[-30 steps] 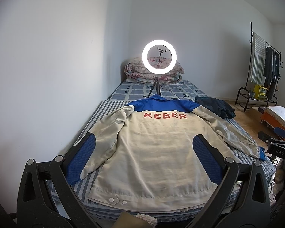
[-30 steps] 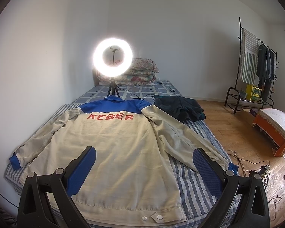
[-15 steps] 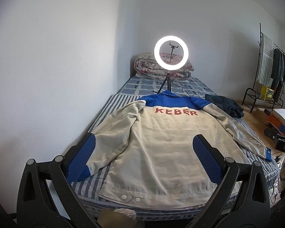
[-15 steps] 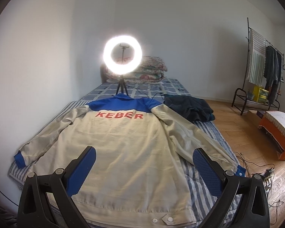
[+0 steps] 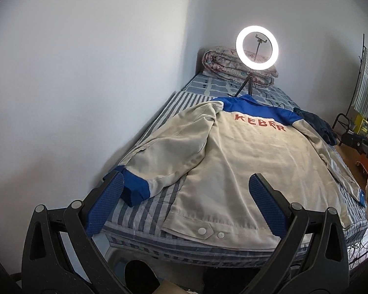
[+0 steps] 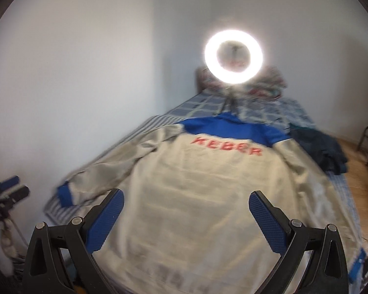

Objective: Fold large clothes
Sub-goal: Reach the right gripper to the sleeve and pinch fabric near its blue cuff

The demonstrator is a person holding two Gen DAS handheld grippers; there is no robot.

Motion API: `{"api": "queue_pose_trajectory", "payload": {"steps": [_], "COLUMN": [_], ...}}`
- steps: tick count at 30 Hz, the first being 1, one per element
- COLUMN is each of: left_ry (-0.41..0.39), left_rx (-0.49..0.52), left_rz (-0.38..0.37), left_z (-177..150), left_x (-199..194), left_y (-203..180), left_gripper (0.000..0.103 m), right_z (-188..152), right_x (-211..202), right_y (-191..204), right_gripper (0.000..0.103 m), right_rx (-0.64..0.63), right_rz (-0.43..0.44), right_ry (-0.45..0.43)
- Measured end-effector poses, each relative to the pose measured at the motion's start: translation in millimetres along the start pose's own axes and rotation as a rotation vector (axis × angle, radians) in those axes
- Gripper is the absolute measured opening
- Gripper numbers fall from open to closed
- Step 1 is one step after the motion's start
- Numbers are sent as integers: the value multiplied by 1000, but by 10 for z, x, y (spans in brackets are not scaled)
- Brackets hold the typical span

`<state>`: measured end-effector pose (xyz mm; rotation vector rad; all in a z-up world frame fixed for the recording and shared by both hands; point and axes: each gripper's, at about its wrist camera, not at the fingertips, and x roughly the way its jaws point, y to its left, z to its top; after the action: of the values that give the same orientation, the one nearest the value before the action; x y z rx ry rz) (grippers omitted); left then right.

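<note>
Beige jacket (image 5: 245, 166) lettered "KEBER" flat on striped bed (image 5: 144, 210), left claw (image 5: 186, 191) released, right claw (image 6: 186, 204) released

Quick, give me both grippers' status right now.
Left gripper: open, holding nothing, above the jacket.
Right gripper: open, holding nothing, also over the jacket.

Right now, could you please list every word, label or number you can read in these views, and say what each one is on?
"KEBER": red capitals across the upper back of the beige and blue jacket spread on the bed.
Yellow box near the clothes rack: any print is too small to read.
Nothing else is readable.
</note>
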<state>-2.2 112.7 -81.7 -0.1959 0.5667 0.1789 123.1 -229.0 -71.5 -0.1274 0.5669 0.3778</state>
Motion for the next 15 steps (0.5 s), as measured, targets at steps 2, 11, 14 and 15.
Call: {"api": "queue_pose_trajectory", "payload": {"steps": [2,11,14,15], "left_ry": [16,42,48,51], "left_rx": [-13,-69,-62,-60], "left_rz": [7,19,26,26], "left_z": [-76,-272,-312,-323], "left_x": [0,-90,-108,-111], "left_y": [62,273,312,333], "left_gripper": [102,97,96,96], "right_z": [90,316,251,208], "right_x": [152,870,1203,1329], "right_y": [184,1198,1415,1488], "right_gripper": [99,94,81,78], "right_rx": [-18,-39,34,59], "right_rz": [89,419,520,542], "right_ry": [46,239,328,358]}}
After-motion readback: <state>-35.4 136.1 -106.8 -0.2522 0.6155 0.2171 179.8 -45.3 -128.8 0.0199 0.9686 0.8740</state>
